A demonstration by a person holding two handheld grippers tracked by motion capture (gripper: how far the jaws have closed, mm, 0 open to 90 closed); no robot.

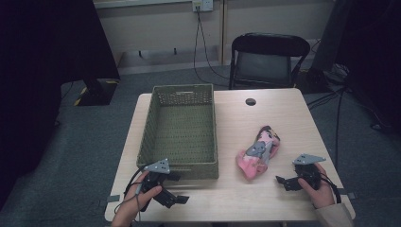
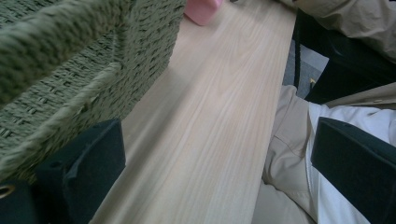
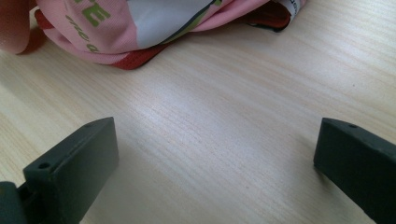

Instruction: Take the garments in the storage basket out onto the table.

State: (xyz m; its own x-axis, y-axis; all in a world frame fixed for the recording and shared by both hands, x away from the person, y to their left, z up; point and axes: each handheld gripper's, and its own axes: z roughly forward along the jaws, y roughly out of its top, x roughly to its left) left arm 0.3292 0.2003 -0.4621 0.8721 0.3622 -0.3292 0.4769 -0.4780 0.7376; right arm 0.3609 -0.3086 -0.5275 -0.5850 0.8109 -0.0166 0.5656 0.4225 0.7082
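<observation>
A pink bundle of cloth (image 1: 258,152) with grey and red patches lies on the table right of centre. An empty olive woven basket (image 1: 208,101) stands on the table's left half. My left gripper (image 1: 176,197) is open near the front edge, just in front of the basket's near wall (image 2: 70,70). My right gripper (image 1: 282,182) is open at the front right, pointing left at the cloth (image 3: 140,28) from a short gap, with bare wood between its jaws. The cloth's pink end (image 2: 201,9) peeks past the basket corner in the left gripper view.
The wooden table (image 1: 283,113) has a round cable hole (image 1: 250,101) at the back. A black folding chair (image 1: 267,59) stands behind it. A person's beige trousers and white shirt (image 2: 327,116) are beyond the front edge.
</observation>
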